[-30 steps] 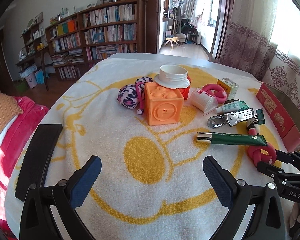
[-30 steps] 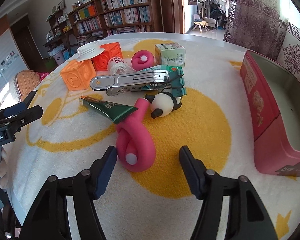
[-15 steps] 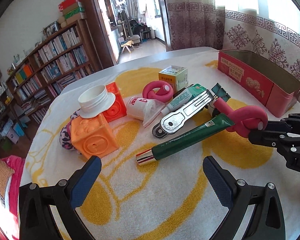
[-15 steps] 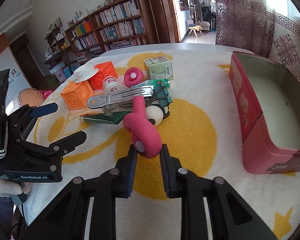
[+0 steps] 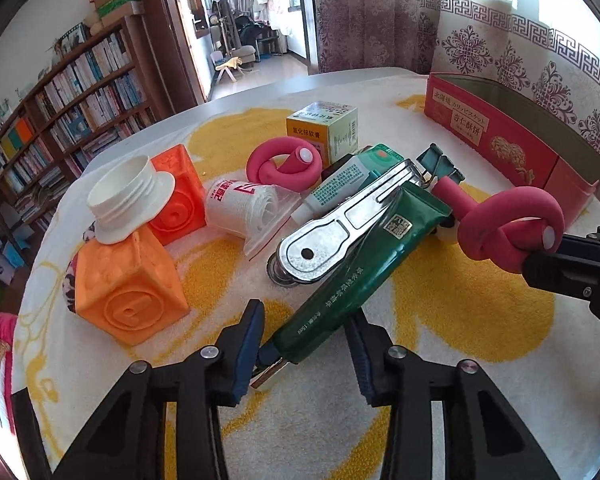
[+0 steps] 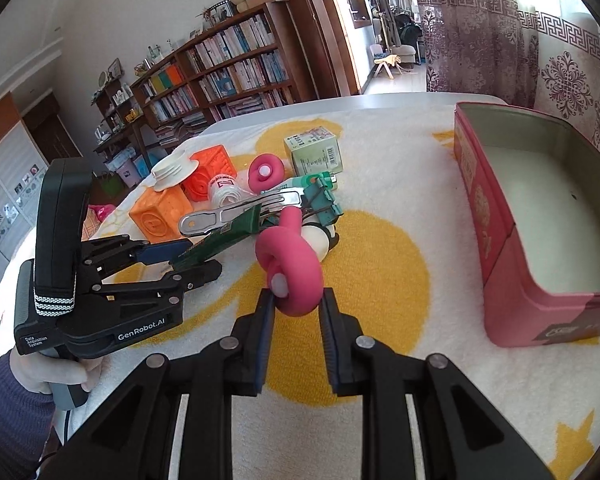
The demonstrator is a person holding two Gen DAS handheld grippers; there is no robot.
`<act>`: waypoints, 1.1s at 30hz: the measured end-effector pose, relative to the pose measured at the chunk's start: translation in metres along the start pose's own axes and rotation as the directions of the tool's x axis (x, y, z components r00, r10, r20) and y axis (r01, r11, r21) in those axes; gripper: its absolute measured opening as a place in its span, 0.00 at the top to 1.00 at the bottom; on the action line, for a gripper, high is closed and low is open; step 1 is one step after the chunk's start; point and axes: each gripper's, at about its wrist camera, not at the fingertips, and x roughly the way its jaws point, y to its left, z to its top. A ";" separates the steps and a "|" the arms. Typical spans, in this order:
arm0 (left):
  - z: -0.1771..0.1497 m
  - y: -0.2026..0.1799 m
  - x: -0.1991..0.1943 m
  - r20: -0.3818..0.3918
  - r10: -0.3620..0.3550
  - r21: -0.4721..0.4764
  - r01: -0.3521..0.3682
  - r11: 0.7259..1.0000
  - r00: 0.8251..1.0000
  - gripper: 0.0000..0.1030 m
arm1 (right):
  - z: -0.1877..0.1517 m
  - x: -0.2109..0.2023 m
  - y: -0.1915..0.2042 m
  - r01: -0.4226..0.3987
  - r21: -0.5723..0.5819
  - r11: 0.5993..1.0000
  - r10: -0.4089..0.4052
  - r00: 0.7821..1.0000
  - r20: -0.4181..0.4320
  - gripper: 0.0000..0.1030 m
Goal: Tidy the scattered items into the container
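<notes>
My right gripper (image 6: 297, 312) is shut on a knotted pink foam curler (image 6: 292, 270), held just above the towel; it also shows in the left wrist view (image 5: 512, 226). My left gripper (image 5: 306, 340) has its jaws close around the capped end of a dark green tube (image 5: 356, 272), whose other end lies under a metal clip (image 5: 340, 224). The tube also shows in the right wrist view (image 6: 224, 240). The red open tin (image 6: 540, 216) stands to the right, nothing seen inside.
On the yellow-and-white towel (image 5: 460, 300) lie two orange cubes (image 5: 128, 288), a white lid (image 5: 126, 200), a second pink curler (image 5: 286, 164), a small carton (image 5: 324, 130), a white roll (image 5: 240, 204), a teal binder clip (image 6: 320, 200) and a panda toy (image 6: 320, 240).
My left gripper has moved forward and narrowed around the green tube's end. My right gripper, shut on the pink curler since half a second ago, has lifted it slightly.
</notes>
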 end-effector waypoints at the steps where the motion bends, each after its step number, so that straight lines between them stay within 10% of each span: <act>1: -0.002 0.004 -0.003 0.001 -0.017 -0.024 0.017 1.000 1.000 0.73 | 0.001 -0.003 -0.001 -0.007 0.010 1.000 0.007 1.000 0.011 0.78; 33: 0.024 -0.026 -0.111 0.215 -0.164 -0.108 0.190 0.976 0.963 0.81 | 0.038 -0.101 -0.048 -0.050 0.174 0.984 -0.001 0.960 0.282 0.82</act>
